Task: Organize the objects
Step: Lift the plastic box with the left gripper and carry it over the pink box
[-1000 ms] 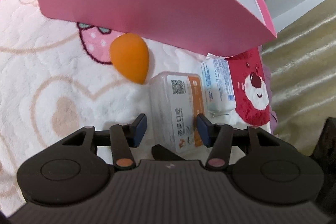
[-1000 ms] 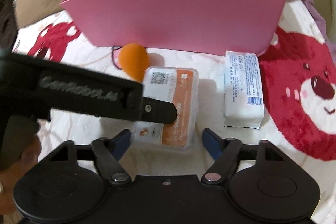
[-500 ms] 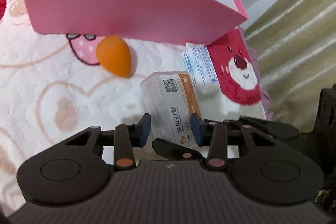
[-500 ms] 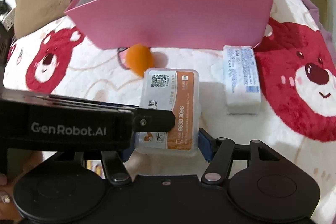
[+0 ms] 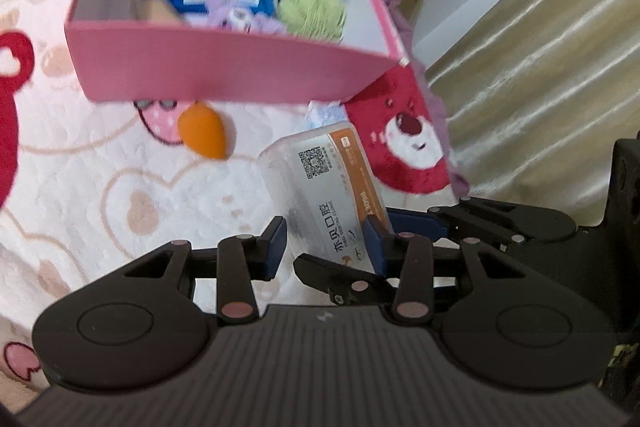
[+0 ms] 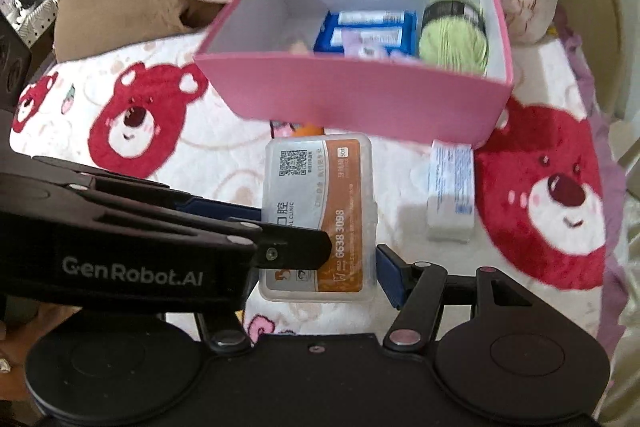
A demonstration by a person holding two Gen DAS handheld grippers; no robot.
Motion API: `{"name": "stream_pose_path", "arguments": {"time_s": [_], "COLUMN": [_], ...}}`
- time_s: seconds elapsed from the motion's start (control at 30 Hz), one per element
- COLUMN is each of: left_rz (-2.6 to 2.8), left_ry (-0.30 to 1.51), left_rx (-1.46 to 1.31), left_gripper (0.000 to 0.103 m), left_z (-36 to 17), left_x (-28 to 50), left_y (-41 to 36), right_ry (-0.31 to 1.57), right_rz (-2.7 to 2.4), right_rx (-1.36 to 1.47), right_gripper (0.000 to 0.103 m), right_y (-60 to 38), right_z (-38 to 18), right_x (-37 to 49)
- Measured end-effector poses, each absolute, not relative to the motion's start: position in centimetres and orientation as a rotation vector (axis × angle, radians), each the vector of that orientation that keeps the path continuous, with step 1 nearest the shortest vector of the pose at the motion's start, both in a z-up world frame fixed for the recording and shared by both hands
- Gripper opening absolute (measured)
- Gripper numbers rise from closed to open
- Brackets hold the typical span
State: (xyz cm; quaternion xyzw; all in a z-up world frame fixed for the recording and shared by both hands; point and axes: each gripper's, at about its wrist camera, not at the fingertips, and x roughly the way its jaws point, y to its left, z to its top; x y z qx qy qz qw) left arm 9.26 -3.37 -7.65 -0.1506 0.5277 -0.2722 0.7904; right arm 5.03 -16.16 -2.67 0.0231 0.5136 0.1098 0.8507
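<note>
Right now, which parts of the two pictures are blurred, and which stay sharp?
Left wrist view: the pink box and orange sponge are smeared by motion; the left gripper is sharp. Right wrist view: the box's contents are soft, the clear case label readable.

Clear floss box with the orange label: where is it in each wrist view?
Left wrist: clear floss box right of centre, tilted, just above the fingers.
Right wrist: low centre, lengthwise, left side partly hidden by the left gripper.
Shared landmark: pink box beyond it.
</note>
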Motion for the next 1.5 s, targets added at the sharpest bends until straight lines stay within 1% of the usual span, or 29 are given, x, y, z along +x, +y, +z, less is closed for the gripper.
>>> {"name": "stream_pose_path", "arguments": {"time_s": [0.4,0.77,0.9,1.1,1.3,1.5], "left_rz": [-0.605,-0.602,-0.601,-0.575,-0.524,-0.504], "left_ry": [0.997,0.892,0.871,0.906,0.983,1.044], "left_rx": [-0.304,-0.288,-0.284,-0.302,-0.304,-0.342], "left_gripper": [0.04,0.038,0.039,0.04,0.041,0.039], "left_z": [-0.1,4.4,5.2,3.6,-0.5,-5.3], "left_x": [10.8,15.6,17.5,22.0,27.1,31.0], "left_y": [-2.0,-1.2,-1.0,-1.2,-2.7,-3.0], "right_ry": [0.952,0.885,0.856,0.869,0.931,0.998], "right_rz": [0.237,0.247,0.25,0.262,0.272,0.276], "right_rx": [0.039,0.053,0.03,0.056,0.105,0.162], "right_gripper": [0.066,0.066,0.066,0.066,0.066,0.066], "right_y": [-15.6,-16.5,-16.3,-17.3,-19.0,-20.0], "right_z": [4.4,8.7,9.7,8.2,3.4,-1.4], "right_x": [6.5,11.8,13.7,18.0,23.2,27.0]}}
